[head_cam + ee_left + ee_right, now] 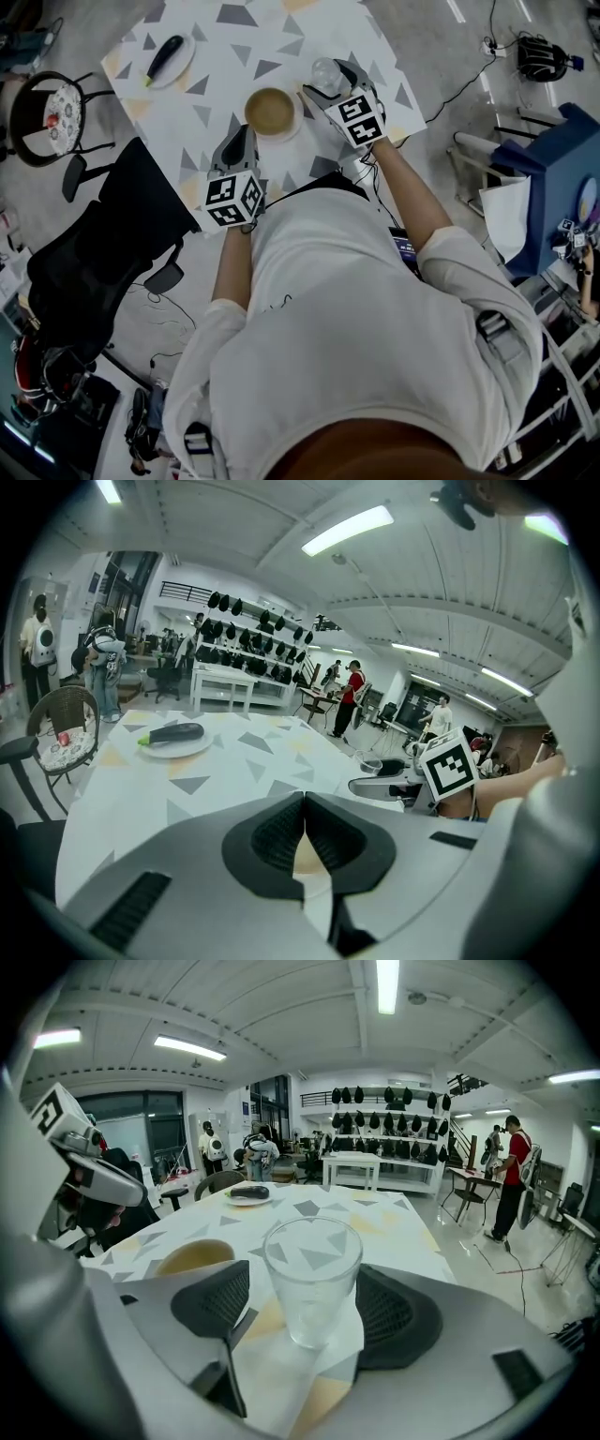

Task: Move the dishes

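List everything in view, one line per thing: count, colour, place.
table: one, white with grey and tan triangles, in front of the person
plate: one, white, far left corner of the table
eggplant: one, dark with a green stem, on the plate
bowl: one, tan inside, near edge of the table, between the grippers
glass: one, clear, upright on the table, right of the bowl
wicker chair: one, dark, left of the table
office chair: one, black, at the person's left
left gripper: one, grey, jaws together, nothing held, beside the bowl
right gripper: one, grey, jaws apart around the glass
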